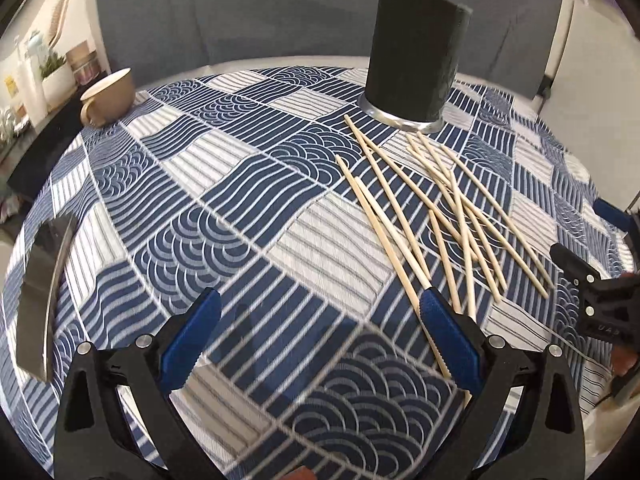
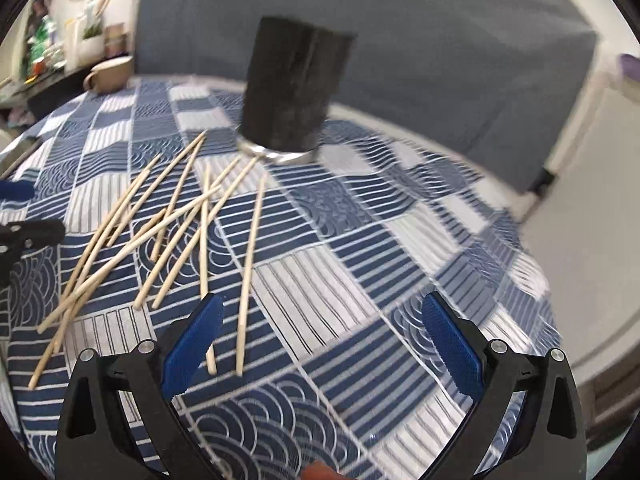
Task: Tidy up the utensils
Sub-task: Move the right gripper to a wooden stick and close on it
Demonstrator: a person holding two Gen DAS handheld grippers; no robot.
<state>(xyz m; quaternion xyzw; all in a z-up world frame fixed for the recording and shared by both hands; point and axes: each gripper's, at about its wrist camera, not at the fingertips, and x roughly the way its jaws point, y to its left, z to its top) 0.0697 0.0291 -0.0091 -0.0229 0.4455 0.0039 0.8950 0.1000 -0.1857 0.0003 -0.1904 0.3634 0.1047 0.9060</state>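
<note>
Several wooden chopsticks point(image 1: 448, 216) lie scattered and crossed on the blue patterned tablecloth point(image 1: 224, 208), in front of a tall black utensil holder point(image 1: 416, 60) with a shiny metal base. My left gripper point(image 1: 320, 312) is open just above the cloth; its right finger overlaps the near ends of the chopsticks. In the right wrist view the chopsticks point(image 2: 168, 232) spread to the left and the holder point(image 2: 296, 88) stands beyond them. My right gripper point(image 2: 322, 316) is open over bare cloth, its left finger point(image 2: 196, 340) beside the near ends of two chopsticks.
A beige mug point(image 1: 110, 94) stands at the table's far left edge. A shiny metal object point(image 1: 40, 292) lies at the left edge. A grey sofa back point(image 1: 280, 12) runs behind the table. The right gripper's black body point(image 1: 600, 300) shows at the right.
</note>
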